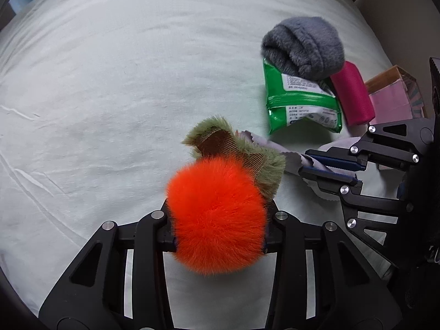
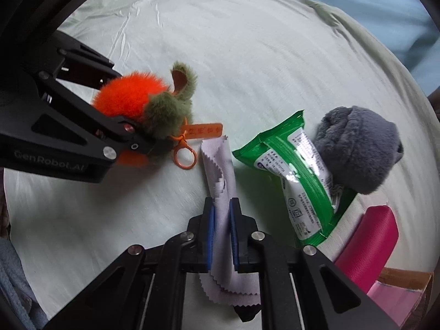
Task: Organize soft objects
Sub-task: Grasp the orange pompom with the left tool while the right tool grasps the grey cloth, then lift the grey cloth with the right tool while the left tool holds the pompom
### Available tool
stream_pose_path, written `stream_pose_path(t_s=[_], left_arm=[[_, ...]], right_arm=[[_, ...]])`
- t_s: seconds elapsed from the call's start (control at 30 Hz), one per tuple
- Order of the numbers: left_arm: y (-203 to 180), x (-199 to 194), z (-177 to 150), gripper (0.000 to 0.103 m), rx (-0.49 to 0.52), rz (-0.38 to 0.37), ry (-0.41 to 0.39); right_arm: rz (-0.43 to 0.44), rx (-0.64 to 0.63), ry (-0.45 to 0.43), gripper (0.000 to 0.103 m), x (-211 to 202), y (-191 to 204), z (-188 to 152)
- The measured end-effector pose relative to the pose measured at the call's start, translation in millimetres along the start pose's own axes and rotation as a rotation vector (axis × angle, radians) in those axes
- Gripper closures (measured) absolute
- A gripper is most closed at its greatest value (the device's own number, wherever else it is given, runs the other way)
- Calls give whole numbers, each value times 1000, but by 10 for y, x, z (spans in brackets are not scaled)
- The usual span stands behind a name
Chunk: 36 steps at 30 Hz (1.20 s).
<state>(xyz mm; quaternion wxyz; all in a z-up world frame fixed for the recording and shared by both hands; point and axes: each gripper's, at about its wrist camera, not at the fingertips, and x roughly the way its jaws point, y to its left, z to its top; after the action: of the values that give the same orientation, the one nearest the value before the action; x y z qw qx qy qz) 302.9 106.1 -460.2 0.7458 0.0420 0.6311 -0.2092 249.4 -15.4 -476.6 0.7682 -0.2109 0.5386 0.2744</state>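
My left gripper [image 1: 218, 220] is shut on a fluffy orange pompom keychain [image 1: 217, 214] with olive-green fur leaves; it also shows in the right wrist view [image 2: 132, 97], with an orange clasp ring [image 2: 184, 156] and tag. My right gripper [image 2: 221, 211] is shut on a pale lilac cloth [image 2: 220, 173] with zigzag edges; in the left wrist view the right gripper [image 1: 316, 163] sits just right of the pompom. A green wipes packet [image 2: 294, 173], a grey plush item [image 2: 360, 148] and a magenta roll [image 2: 371, 242] lie to the right on the pale green sheet.
The sheet [image 1: 110, 96] covers the bed. A cardboard box [image 1: 396, 93] with pink lining sits at the bed's right edge, past the magenta roll [image 1: 353, 93]. The grey plush [image 1: 305, 46] rests partly on the wipes packet [image 1: 299, 101].
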Motion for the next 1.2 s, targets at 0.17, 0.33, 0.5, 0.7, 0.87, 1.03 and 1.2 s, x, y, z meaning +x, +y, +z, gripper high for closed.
stream_pose_path(t_s=[0.17, 0.33, 0.5, 0.7, 0.87, 1.03, 1.2], left_arm=[[-76, -279, -50, 68, -5, 3, -42], [-35, -449, -145, 68, -25, 9, -67], [21, -562, -300, 68, -54, 16, -75], [59, -641, -448, 68, -62, 20, -74], [34, -671, -497, 68, -64, 16, -80], [25, -670, -526, 68, -77, 10, -96], [46, -639, -601, 68, -85, 17, -117]], right_arm=[[-12, 64, -32, 95, -159, 24, -46], [-9, 142, -44, 95, -243, -50, -56], [-2, 302, -59, 95, -363, -101, -269], [-2, 444, -73, 95, -392, -115, -472], [-33, 493, -91, 94, -453, -48, -648], [-72, 506, -136, 41, -500, 127, -790], [-157, 480, -130, 23, -418, 302, -785]])
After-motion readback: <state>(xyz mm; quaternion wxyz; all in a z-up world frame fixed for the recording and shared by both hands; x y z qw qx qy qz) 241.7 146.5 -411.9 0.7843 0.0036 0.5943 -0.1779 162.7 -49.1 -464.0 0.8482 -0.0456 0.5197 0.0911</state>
